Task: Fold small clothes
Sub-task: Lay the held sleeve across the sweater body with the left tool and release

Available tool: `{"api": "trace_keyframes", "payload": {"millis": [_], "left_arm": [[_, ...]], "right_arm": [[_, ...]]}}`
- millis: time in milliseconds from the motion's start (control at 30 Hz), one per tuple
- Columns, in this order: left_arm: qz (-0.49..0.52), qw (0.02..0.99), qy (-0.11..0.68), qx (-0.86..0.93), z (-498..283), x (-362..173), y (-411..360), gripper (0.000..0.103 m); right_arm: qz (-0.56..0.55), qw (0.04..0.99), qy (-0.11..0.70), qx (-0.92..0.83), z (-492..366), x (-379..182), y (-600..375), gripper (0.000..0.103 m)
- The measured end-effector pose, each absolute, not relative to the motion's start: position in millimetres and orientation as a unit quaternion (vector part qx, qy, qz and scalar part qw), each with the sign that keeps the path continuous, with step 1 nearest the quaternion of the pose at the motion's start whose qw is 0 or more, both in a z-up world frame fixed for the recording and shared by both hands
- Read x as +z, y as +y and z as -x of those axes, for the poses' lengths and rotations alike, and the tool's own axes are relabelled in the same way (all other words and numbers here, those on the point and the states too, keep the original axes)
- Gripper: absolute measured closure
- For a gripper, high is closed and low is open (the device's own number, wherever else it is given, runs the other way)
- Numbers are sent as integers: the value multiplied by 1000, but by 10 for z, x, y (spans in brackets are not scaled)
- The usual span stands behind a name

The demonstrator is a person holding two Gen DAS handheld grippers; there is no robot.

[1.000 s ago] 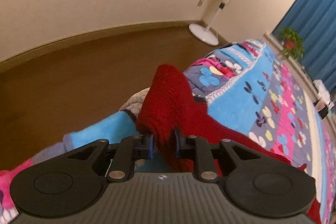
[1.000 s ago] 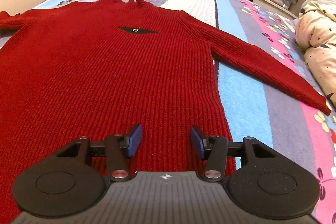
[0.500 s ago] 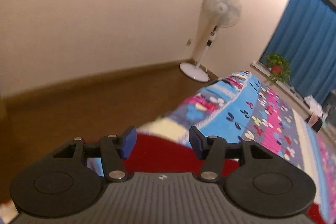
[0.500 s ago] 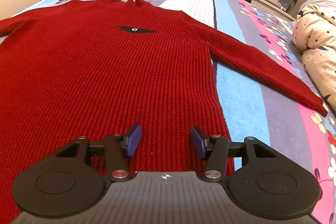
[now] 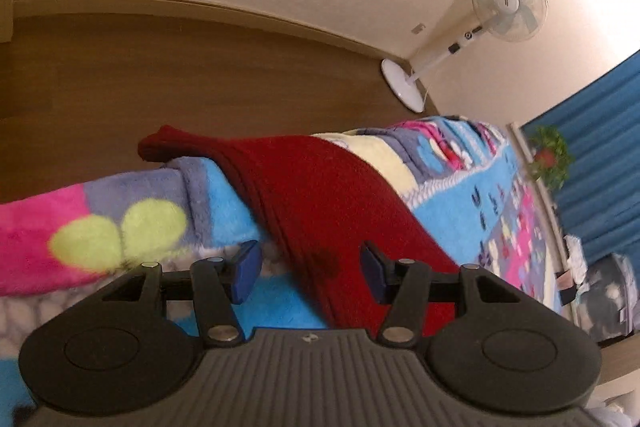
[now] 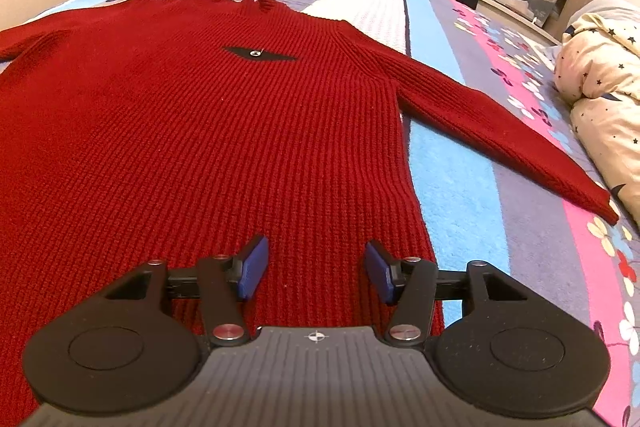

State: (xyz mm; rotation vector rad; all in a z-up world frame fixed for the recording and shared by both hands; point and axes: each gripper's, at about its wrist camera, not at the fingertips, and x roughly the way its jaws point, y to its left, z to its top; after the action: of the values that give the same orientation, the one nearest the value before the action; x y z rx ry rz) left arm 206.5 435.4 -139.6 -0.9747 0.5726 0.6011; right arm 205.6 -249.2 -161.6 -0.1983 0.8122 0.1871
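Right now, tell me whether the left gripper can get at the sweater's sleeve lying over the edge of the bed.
Probably yes. The left gripper has its jaws open with the red sleeve running straight out ahead between them, flat on the blanket. Nothing lies on the sleeve or blocks the approach.

dark red ribbed sweater; floral multicoloured blanket

I see bed, patterned blanket | red sweater flat on it | star-print quilt at its right edge
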Motion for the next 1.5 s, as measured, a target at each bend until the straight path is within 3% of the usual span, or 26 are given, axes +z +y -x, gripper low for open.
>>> {"api": "trace_keyframes", "payload": {"millis": [67,133,200,333,400,433,467,533,700,800,867,933,1100,1200,1300,1400,1500], "left_arm": [[422,817,274,283,-2134,-1339,4302,47],[371,830,288,302,-2223,-1287,4200,81],[330,840,293,316,-2343,-1232,4096,88],[230,864,286,344,-2577,-941,3745,92],[173,885,269,339,-2743,-726,3420,92],[147,897,259,326,-2823,-613,3214,92],[125,909,250,311,-2900,-511,3006,93],[74,935,229,259,-3035,-286,2435,93],[-9,968,239,76,-3351,-68,943,92],[-21,944,322,-75,-3486,-225,258,69],[-49,939,326,-100,-3377,-287,24,68],[-41,940,323,-100,-3241,-286,86,61],[-1,943,331,-24,-2779,-222,745,61],[11,945,325,43,-2570,-233,1148,61],[73,940,325,74,-2408,-413,1528,61],[92,900,407,123,-2543,-642,1690,63],[114,900,405,112,-2729,-619,1800,61]], "right_arm": [[102,910,392,90,-2050,-1617,-2475,46],[101,910,392,91,-2055,-1616,-2480,46],[98,910,392,90,-2057,-1608,-2492,46],[86,914,387,82,-2062,-1562,-2536,46],[76,918,382,78,-2077,-1527,-2572,48],[66,920,379,79,-2081,-1503,-2593,58],[55,921,376,82,-2086,-1482,-2616,75],[33,923,373,90,-2094,-1447,-2659,93],[24,921,378,95,-2123,-1441,-2691,93],[25,917,385,102,-2139,-1461,-2678,92],[32,914,392,105,-2133,-1482,-2654,89],[38,912,394,105,-2128,-1496,-2637,86],[27,915,389,105,-2109,-1477,-2635,84],[10,923,372,103,-2064,-1443,-2658,94],[-30,933,340,112,-1975,-1343,-2729,95],[-82,937,318,122,-1944,-1267,-2821,94],[-145,924,327,134,-2136,-1242,-2865,86]]}}
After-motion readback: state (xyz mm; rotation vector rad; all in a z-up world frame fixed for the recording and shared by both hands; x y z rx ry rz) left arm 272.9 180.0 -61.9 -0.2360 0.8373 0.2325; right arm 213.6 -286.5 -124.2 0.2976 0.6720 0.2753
